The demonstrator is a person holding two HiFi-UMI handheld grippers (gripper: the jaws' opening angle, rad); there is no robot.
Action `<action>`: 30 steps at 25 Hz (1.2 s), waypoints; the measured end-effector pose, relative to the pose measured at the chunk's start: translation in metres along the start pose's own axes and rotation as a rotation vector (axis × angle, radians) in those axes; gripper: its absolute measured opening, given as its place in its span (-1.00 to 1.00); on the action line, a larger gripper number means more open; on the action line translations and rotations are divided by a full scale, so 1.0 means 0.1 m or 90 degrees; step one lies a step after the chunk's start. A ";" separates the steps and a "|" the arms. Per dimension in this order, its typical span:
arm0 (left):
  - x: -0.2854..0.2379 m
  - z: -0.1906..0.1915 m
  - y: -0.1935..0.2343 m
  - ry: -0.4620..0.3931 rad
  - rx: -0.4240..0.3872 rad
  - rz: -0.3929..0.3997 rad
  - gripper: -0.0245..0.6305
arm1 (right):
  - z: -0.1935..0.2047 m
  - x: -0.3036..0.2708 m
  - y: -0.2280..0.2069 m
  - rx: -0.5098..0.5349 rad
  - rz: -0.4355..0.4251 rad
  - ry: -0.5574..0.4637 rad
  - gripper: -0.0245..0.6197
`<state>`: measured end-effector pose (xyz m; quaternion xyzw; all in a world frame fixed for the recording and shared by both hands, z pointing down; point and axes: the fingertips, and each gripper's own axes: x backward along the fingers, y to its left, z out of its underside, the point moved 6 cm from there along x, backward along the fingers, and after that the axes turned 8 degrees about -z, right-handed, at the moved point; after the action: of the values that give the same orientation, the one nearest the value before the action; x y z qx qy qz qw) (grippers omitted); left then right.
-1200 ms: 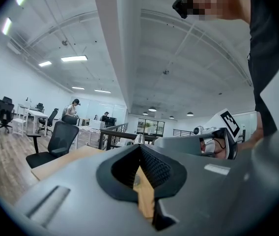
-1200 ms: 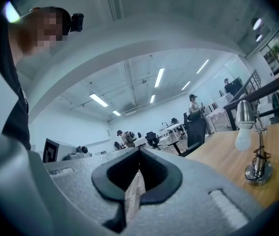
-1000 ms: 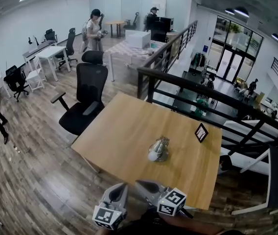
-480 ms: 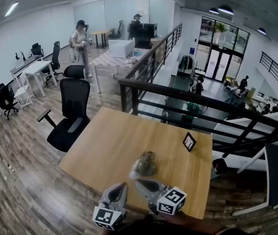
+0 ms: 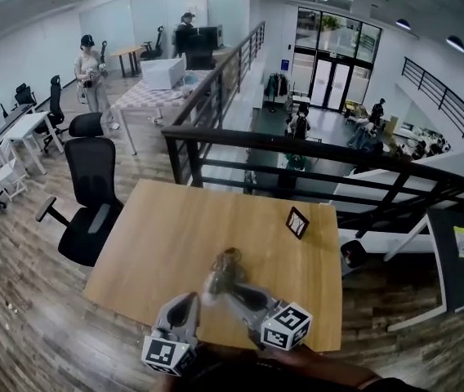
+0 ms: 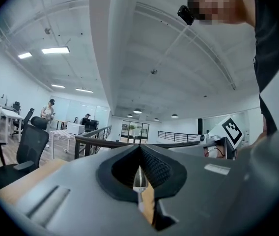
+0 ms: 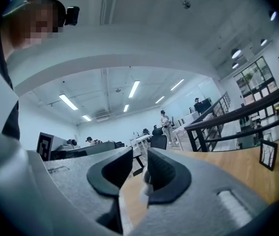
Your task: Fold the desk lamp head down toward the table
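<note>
A small desk lamp (image 5: 222, 271) with a pale silvery head stands on the wooden table (image 5: 158, 235), near its front edge; motion blurs it. My right gripper (image 5: 234, 289) reaches over the front edge to just short of the lamp. Its jaws have just been opening and stand slightly apart with nothing between them (image 7: 140, 154); the lamp (image 7: 144, 191) shows pale through the gap. My left gripper (image 5: 185, 303) is beside it to the left, jaws together (image 6: 139, 147), with a sliver of the lamp (image 6: 139, 178) beyond them.
A small framed marker card (image 5: 297, 222) stands near the table's far right corner. A black office chair (image 5: 93, 194) sits at the table's left. A black railing (image 5: 297, 149) runs behind the table, with a lower floor beyond. People (image 5: 91, 68) and white desks (image 5: 20, 129) are far off.
The table and lamp have drawn closer in the head view. Both grippers have come forward over the table's front edge, and the right one now nearly reaches the lamp.
</note>
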<state>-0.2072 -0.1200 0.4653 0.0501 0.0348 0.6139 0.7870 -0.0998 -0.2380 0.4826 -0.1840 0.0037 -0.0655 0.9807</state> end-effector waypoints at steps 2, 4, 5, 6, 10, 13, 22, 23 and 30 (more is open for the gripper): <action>-0.12 0.00 0.07 0.004 0.000 0.025 -0.92 | 0.01 -0.06 -0.07 -0.009 0.028 0.000 -0.54; -0.23 -0.02 0.13 0.009 0.003 0.053 -0.92 | 0.01 -0.12 -0.11 -0.016 0.055 0.008 -0.45; -0.28 -0.04 0.17 0.011 0.003 0.069 -0.92 | 0.02 -0.16 -0.11 -0.015 0.068 0.013 -0.42; -0.32 -0.05 0.20 0.013 0.002 0.086 -0.92 | 0.03 -0.20 -0.12 -0.013 0.082 0.016 -0.40; -0.52 -0.06 0.34 0.031 0.003 0.155 -0.92 | 0.07 -0.35 -0.20 -0.031 0.128 0.016 -0.26; -0.61 -0.07 0.45 0.052 0.013 0.199 -0.92 | 0.10 -0.45 -0.23 -0.035 0.168 0.023 -0.21; -0.85 -0.08 0.61 0.070 0.006 0.345 -0.92 | 0.21 -0.64 -0.30 -0.042 0.282 0.017 -0.15; -0.85 -0.07 0.62 0.072 0.006 0.360 -0.92 | 0.22 -0.64 -0.31 -0.045 0.294 0.011 -0.15; -0.85 0.02 0.72 0.092 0.008 0.427 -0.92 | 0.29 -0.66 -0.29 -0.048 0.352 0.000 -0.23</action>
<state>-0.2970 -0.1855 0.4757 0.0201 0.0761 0.8403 0.5363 -0.1683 -0.2456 0.5194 -0.2126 0.0561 0.2048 0.9538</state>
